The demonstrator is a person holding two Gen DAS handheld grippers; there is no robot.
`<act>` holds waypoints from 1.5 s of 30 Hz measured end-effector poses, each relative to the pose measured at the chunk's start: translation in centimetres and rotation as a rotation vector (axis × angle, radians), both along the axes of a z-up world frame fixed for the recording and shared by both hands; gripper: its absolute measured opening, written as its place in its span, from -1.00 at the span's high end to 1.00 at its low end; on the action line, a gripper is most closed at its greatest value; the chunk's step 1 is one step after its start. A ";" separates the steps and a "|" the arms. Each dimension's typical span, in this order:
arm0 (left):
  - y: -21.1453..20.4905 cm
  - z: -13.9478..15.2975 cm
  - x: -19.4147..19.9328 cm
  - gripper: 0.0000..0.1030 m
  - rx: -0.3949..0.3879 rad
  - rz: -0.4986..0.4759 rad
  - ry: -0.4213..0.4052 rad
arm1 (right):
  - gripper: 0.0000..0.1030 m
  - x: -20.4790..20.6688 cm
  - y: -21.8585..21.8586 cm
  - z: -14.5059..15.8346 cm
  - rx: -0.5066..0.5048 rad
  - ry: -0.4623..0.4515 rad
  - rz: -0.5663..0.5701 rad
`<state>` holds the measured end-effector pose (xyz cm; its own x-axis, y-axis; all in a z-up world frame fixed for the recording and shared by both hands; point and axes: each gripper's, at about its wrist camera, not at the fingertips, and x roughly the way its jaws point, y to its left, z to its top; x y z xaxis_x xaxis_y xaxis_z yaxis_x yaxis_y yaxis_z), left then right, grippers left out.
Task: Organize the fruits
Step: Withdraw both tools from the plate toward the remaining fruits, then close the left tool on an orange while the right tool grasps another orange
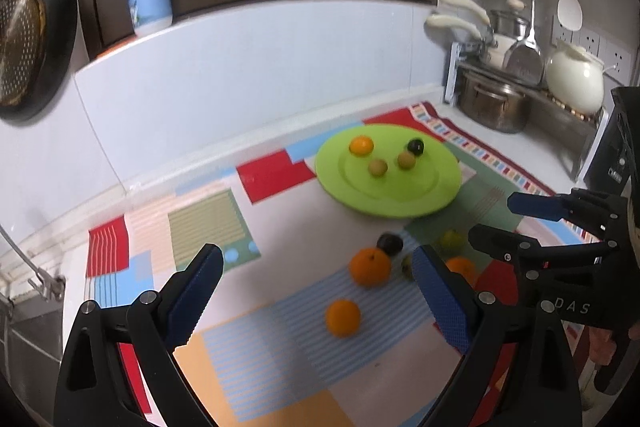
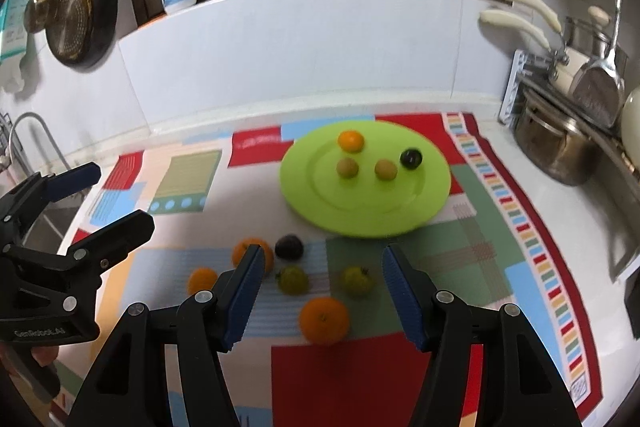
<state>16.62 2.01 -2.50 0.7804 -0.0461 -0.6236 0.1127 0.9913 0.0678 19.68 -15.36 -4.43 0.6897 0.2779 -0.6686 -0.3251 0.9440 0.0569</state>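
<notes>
1. The patterned mat [image 2: 472, 251] covers most of the counter; its striped border runs along the right side, near the steel pot [image 2: 556, 151] and the dish rack at 2 o'clock. The white tiled wall closes off the far side at 12 o'clock.
2. The green plate [image 2: 424, 195] sits on the far half of the mat, flat, with bare mat around it on the left and near sides.
3. On the plate lie a small orange [image 2: 350, 140], two yellowish fruits [image 2: 347, 167] and a dark plum [image 2: 411, 158], set apart from each other.
4. Loose fruit lies on the mat at 6 o'clock from the plate: a large orange [image 2: 324, 319], two greenish fruits [image 2: 356, 281], a dark fruit [image 2: 289, 247] and two more oranges [image 2: 202, 281] to the left. All are round, so no long axis shows.
5. The left gripper [image 1: 318, 283] hangs above the mat with its jaws spread wide and nothing between the pads.
6. The right gripper [image 2: 322, 273] hangs over the loose fruit, jaws apart, gripping nothing.
</notes>
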 end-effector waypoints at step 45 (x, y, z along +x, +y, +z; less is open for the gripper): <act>-0.5 -9.4 4.3 0.23 -0.056 -0.052 0.311 | 0.11 2.6 0.0 -7.9 -0.014 0.258 0.000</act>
<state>20.95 1.55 -11.87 0.5487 -0.1221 -0.8270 0.1704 0.9848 -0.0324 22.31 -15.32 -12.33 0.4960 0.2673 -0.8261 -0.3014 0.9453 0.1249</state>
